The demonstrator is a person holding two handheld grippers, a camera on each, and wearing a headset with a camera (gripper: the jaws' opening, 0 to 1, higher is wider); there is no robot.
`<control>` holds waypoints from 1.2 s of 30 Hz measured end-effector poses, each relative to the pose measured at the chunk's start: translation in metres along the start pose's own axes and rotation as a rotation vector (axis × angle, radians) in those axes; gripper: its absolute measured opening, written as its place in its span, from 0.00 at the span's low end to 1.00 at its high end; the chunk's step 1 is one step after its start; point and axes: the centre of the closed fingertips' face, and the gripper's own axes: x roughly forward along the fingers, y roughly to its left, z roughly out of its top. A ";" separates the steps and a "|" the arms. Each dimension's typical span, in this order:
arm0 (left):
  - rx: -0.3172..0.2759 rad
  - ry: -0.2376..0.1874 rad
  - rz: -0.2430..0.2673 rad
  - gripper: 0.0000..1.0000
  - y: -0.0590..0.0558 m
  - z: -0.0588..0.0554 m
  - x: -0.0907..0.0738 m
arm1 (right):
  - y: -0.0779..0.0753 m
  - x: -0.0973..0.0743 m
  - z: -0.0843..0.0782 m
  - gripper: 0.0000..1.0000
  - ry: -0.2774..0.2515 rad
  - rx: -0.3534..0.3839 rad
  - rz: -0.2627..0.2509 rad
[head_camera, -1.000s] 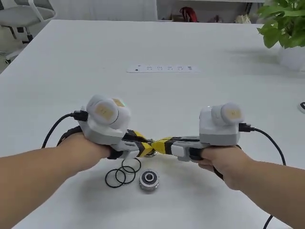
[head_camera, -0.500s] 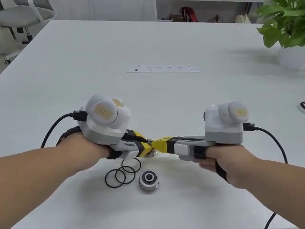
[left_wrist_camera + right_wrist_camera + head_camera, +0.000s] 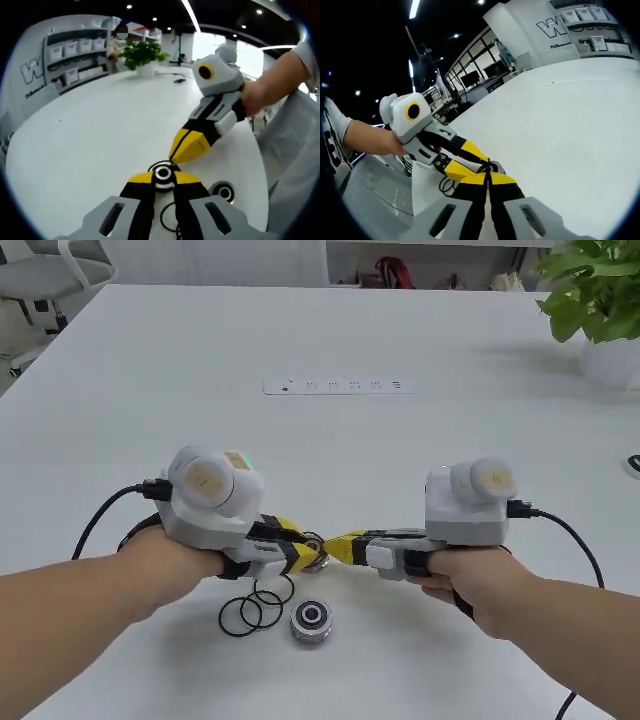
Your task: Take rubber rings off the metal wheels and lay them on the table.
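Observation:
My left gripper (image 3: 308,552) (image 3: 163,177) is shut on a small metal wheel (image 3: 317,558) (image 3: 163,172) held just above the white table (image 3: 330,460). My right gripper (image 3: 333,546) (image 3: 489,176) meets it tip to tip, its jaws shut on the thin black rubber ring (image 3: 489,165) at the wheel's rim. In the left gripper view the right gripper (image 3: 176,156) comes in from the upper right. Three black rubber rings (image 3: 255,606) (image 3: 167,220) lie flat on the table below the left gripper. A second metal wheel (image 3: 311,619) (image 3: 223,191) lies beside them.
A white power strip (image 3: 338,386) lies further back in the table's middle. A potted plant (image 3: 592,290) stands at the far right corner. Black cables (image 3: 100,525) trail from both grippers. An office chair (image 3: 45,270) stands beyond the far left edge.
The left gripper has shifted slightly left and down with the wheel. The right gripper stays at the wheel's rim. Rings and the second wheel on the table have not moved.

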 end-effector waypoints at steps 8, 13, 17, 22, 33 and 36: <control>-0.014 -0.060 -0.019 0.23 0.000 0.008 -0.013 | 0.001 0.000 0.001 0.00 -0.001 -0.006 -0.002; -0.001 -0.071 -0.035 0.28 -0.002 0.007 -0.021 | 0.002 0.001 0.001 0.00 0.002 -0.013 0.000; -0.005 -0.086 -0.043 0.34 -0.003 0.006 -0.031 | 0.004 0.001 0.002 0.00 0.000 -0.010 0.007; -0.010 -0.105 -0.052 0.42 -0.003 0.005 -0.040 | 0.007 0.002 0.002 0.00 0.005 -0.019 0.016; -0.010 -0.122 -0.064 0.54 -0.008 0.001 -0.057 | 0.013 0.002 0.006 0.00 -0.008 -0.014 0.039; -0.015 -0.128 -0.065 0.58 -0.008 0.000 -0.061 | 0.015 0.002 0.009 0.00 -0.014 -0.012 0.045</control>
